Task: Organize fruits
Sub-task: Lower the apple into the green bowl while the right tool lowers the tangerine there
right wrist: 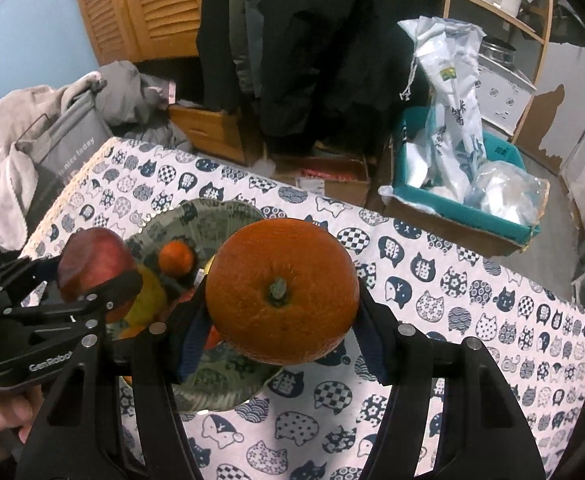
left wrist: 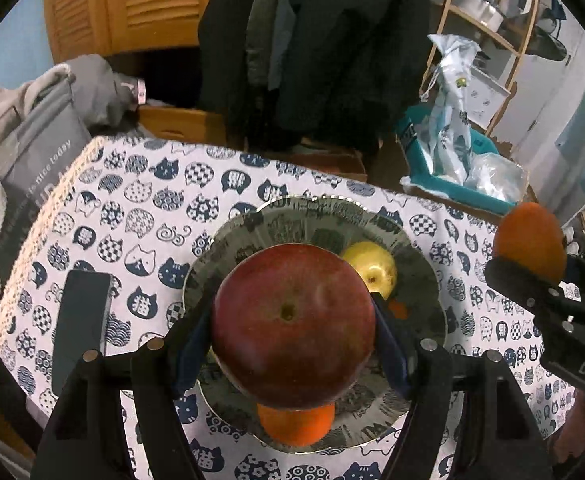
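My left gripper (left wrist: 294,322) is shut on a big red apple (left wrist: 292,324) and hangs over a patterned shallow bowl (left wrist: 420,276). In the bowl lie a yellow apple (left wrist: 372,266) and a small orange (left wrist: 296,424) half hidden under the red apple. My right gripper (right wrist: 280,296) is shut on a large orange (right wrist: 282,290) above the tablecloth, just right of the bowl (right wrist: 220,216). The right wrist view also has the red apple (right wrist: 92,264) in the left gripper (right wrist: 88,280), and a small orange (right wrist: 176,258) in the bowl. The held orange (left wrist: 530,242) shows at the right edge of the left wrist view.
The table wears a white cloth with blue cat faces (right wrist: 452,320). A dark phone (left wrist: 80,328) lies left of the bowl. Behind the table are a grey bag (left wrist: 40,160), hanging dark coats (left wrist: 324,40), cardboard boxes (right wrist: 324,176) and a teal box of plastic bags (right wrist: 464,184).
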### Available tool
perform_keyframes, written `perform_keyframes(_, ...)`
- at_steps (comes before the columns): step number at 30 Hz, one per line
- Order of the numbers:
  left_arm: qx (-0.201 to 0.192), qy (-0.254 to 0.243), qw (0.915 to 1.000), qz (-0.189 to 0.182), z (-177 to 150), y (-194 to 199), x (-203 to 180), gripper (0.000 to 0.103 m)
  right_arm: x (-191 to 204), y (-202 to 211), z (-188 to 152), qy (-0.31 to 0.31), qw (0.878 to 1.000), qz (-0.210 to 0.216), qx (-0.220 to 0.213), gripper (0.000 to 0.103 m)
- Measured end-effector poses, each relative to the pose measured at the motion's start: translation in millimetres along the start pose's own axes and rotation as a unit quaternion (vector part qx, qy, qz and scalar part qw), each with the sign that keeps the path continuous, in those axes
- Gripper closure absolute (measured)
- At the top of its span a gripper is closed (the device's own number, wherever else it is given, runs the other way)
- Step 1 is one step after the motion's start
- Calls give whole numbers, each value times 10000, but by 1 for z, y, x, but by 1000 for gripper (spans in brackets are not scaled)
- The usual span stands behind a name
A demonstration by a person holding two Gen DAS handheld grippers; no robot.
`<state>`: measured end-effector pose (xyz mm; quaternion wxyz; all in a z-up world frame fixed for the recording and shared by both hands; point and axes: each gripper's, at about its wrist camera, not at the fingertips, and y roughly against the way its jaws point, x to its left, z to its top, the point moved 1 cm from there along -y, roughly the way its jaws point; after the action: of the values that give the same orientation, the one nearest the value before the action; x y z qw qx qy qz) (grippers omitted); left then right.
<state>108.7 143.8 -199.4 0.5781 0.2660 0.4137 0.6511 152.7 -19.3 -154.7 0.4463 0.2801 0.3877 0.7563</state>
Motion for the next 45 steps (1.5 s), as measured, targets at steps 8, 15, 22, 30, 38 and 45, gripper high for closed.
perform_keyframes(8, 287, 120, 9995, -33, -2, -23, 5, 28, -2, -7, 0, -28, 10000, 11, 71, 38)
perform_keyframes(15, 499, 115, 9987, -33, -4, -39, 3, 28, -6, -12, -1, -82, 9999, 29, 112, 38)
perform_keyframes(22, 445, 0, 9990, -72, -3, -40, -1, 26, -10, -14, 0, -142, 9998, 52, 125, 39)
perform_keyframes(30, 355, 33, 9993, -64, -2, -34, 2, 21, -12, -15, 0, -175, 9997, 75, 136, 38)
perform_keyframes(38, 288, -4, 9995, 106, -8, -15, 6, 21, -6, -14, -5, -138, 9996, 192, 152, 38)
perform_keyframes(45, 248, 132, 9991, 332, -18, 2, 23, 21, 5, -22, -14, -73, 9986, 395, 344, 38)
